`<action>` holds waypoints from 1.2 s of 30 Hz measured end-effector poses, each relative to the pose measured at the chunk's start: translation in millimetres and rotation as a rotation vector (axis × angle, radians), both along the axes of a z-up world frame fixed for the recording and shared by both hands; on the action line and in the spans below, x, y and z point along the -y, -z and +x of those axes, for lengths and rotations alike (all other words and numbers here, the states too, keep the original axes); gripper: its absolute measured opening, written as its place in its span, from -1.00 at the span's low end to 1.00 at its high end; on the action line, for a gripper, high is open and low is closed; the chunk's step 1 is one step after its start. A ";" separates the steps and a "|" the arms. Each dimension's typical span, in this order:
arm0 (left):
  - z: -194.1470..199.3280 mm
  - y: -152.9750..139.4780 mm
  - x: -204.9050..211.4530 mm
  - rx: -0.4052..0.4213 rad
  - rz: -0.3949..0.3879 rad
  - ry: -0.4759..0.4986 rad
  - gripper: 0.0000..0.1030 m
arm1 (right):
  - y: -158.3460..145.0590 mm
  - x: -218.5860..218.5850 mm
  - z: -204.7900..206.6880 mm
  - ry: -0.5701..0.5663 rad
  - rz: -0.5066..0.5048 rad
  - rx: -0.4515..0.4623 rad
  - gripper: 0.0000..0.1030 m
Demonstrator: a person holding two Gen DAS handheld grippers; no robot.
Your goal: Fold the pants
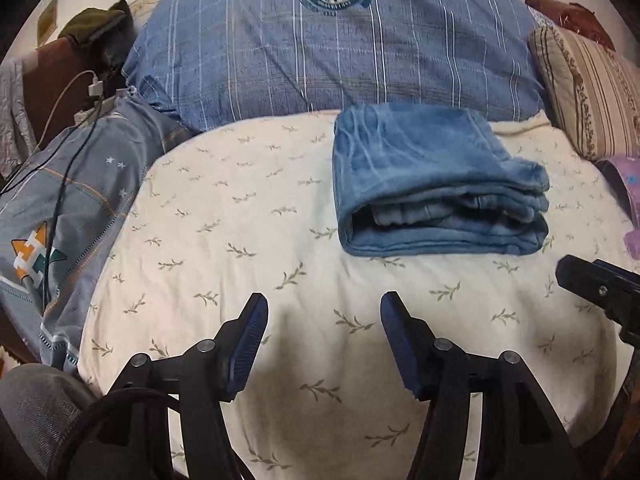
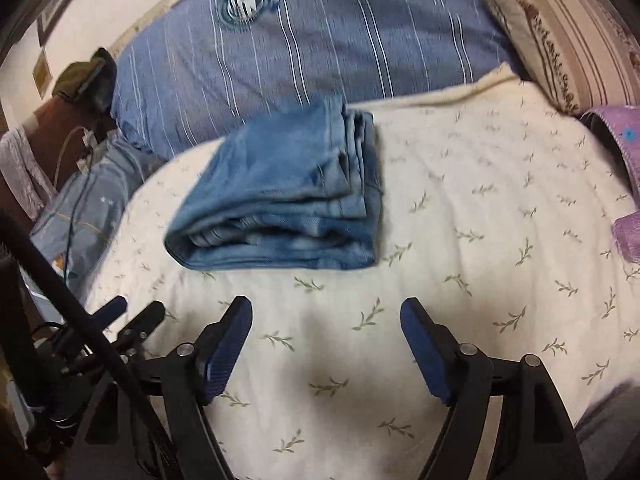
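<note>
The blue denim pants (image 1: 432, 184) lie folded into a thick bundle on the cream leaf-print bed sheet (image 1: 240, 240), with the rolled fold facing me. They also show in the right wrist view (image 2: 288, 200). My left gripper (image 1: 324, 308) is open and empty, held above the sheet in front of the pants. My right gripper (image 2: 326, 314) is open and empty too, in front of the pants and to their right. The right gripper's finger shows at the right edge of the left wrist view (image 1: 592, 284). The left gripper shows at the lower left of the right wrist view (image 2: 132, 316).
A blue striped pillow (image 1: 340, 48) lies behind the pants. A brown striped pillow (image 1: 592, 88) and purple cloth (image 1: 632, 200) sit at the right. A grey-blue duvet (image 1: 80, 208) with charger cables (image 1: 60, 184) lies at the left.
</note>
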State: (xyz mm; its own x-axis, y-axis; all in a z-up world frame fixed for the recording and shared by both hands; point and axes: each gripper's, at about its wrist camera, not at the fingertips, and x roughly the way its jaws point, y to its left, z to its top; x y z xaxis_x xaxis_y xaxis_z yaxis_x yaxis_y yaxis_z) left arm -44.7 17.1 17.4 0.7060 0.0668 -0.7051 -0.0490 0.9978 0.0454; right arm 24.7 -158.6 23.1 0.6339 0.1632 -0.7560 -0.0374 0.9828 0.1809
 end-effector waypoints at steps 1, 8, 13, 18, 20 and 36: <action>-2.4 -2.0 -0.5 0.014 -0.004 0.000 0.14 | -2.2 -1.2 -3.7 -0.002 -0.003 0.009 0.53; -21.2 -11.8 0.6 0.068 -0.035 -0.007 0.14 | -20.8 -6.6 -19.4 -0.020 0.020 0.061 0.57; -32.3 -17.5 -2.2 0.079 -0.068 -0.012 0.14 | -21.8 -11.6 -25.5 -0.027 0.025 0.051 0.57; -40.2 -25.2 -3.6 0.097 -0.057 -0.039 0.15 | -25.7 -13.5 -29.2 -0.015 0.001 0.070 0.57; -41.2 -30.3 -1.5 0.100 -0.018 -0.061 0.16 | -27.2 -13.1 -30.2 -0.008 -0.003 0.078 0.57; -59.0 -60.9 6.9 0.136 0.021 -0.078 0.46 | -39.8 -12.5 -35.7 0.043 -0.064 0.086 0.57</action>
State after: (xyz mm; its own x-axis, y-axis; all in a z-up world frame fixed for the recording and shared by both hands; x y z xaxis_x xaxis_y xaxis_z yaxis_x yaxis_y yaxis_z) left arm -103.7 10.2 78.3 0.7866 0.1392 -0.6015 -0.1338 0.9895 0.0539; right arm -10.9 -146.2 62.9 0.7021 0.0877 -0.7067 -0.0073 0.9932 0.1160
